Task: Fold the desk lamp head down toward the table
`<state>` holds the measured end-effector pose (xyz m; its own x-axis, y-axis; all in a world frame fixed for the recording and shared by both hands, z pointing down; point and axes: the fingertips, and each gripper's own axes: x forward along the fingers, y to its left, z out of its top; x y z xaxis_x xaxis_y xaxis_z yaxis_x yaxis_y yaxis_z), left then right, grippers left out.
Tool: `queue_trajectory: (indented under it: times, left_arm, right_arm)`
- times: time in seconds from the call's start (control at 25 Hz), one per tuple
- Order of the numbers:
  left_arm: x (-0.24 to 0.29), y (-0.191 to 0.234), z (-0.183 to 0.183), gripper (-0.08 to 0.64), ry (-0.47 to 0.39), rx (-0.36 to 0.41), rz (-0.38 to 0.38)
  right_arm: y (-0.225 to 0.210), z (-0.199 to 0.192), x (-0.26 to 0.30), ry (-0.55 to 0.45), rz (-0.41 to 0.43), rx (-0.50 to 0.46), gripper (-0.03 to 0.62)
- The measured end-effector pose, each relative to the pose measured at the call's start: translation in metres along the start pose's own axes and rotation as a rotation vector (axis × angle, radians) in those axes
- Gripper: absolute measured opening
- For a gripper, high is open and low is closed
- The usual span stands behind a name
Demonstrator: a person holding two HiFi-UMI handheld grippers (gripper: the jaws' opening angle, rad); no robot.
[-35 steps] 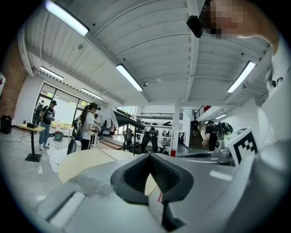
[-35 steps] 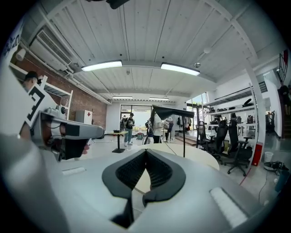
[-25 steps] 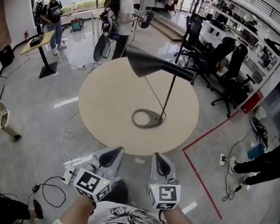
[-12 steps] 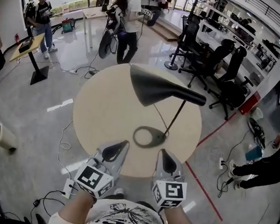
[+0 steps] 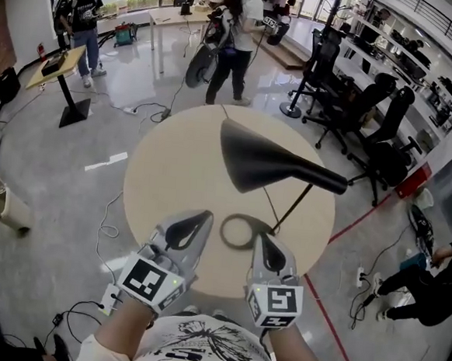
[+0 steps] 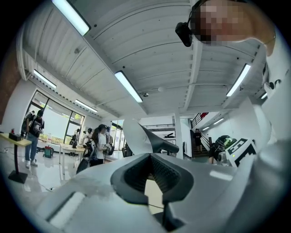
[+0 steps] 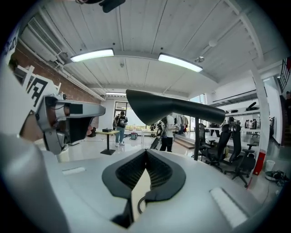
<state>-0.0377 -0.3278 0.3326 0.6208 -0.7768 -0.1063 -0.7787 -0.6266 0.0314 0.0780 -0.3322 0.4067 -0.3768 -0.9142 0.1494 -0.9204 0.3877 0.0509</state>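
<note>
A black desk lamp stands on a round beige table (image 5: 172, 172). Its ring-shaped base (image 5: 241, 231) lies near the table's front edge, and a thin stem (image 5: 294, 207) rises to the right. The long cone-shaped head (image 5: 274, 160) sits raised and roughly level, with its wide mouth pointing left. My left gripper (image 5: 200, 216) hovers over the table's front edge, left of the base, shut and empty. Just in front of the base, my right gripper (image 5: 262, 241) is also shut and empty. The head shows ahead in the left gripper view (image 6: 154, 140) and overhead in the right gripper view (image 7: 173, 107). Neither gripper touches the lamp.
Black office chairs (image 5: 372, 109) stand behind the table at right. A person (image 5: 241, 37) stands past the far edge and another (image 5: 87, 17) by a small desk (image 5: 56, 65). Red floor tape (image 5: 321, 304), cables and a power strip (image 5: 109, 299) lie near my feet.
I have come closer to the table. Both grippers moved forward from over the floor to over the table's front edge, near the lamp base. The lamp has not moved.
</note>
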Motion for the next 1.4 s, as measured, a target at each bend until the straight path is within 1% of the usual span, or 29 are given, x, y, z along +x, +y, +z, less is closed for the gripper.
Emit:
queue_trajectory:
  times: [0.16,0.28,0.48,0.56,0.68,0.84,0.92,1.04,1.28,1.4]
  left_arm:
    - [0.011,0.014,0.035,0.005,-0.059,0.055,0.022]
    - [0.022,0.016,0.057,0.005,-0.089,0.102,0.027]
    - [0.038,0.021,0.091,0.005,-0.147,0.190,0.047]
    - [0.044,0.023,0.104,0.005,-0.164,0.207,0.045]
    - [0.052,0.023,0.115,0.005,-0.175,0.212,0.019]
    - [0.062,0.033,0.107,0.005,-0.129,0.212,0.017]
    - [0.064,0.037,0.101,0.005,-0.108,0.187,0.009]
    - [0.064,0.039,0.098,0.005,-0.106,0.151,0.005]
    - [0.064,0.036,0.080,0.005,-0.069,0.141,0.009]
    - [0.064,0.034,0.067,0.005,-0.034,0.159,0.009]
  right_arm:
    - [0.006,0.005,0.014,0.001,0.041,-0.001,0.009]
    - [0.006,0.008,0.017,0.012,0.070,0.015,0.009]
    - [0.004,0.013,0.020,0.008,0.092,0.004,0.009]
    - [0.007,0.012,0.021,0.013,0.097,-0.002,0.009]
    - [0.012,0.005,0.021,0.029,0.108,-0.006,0.009]
    - [0.016,0.002,0.020,0.035,0.117,-0.006,0.009]
    - [0.014,0.000,0.018,0.040,0.112,-0.009,0.009]
    - [0.008,-0.003,0.016,0.054,0.105,-0.001,0.009]
    - [0.008,-0.010,0.012,0.071,0.099,0.008,0.009]
    - [0.008,-0.014,0.011,0.086,0.098,0.011,0.009]
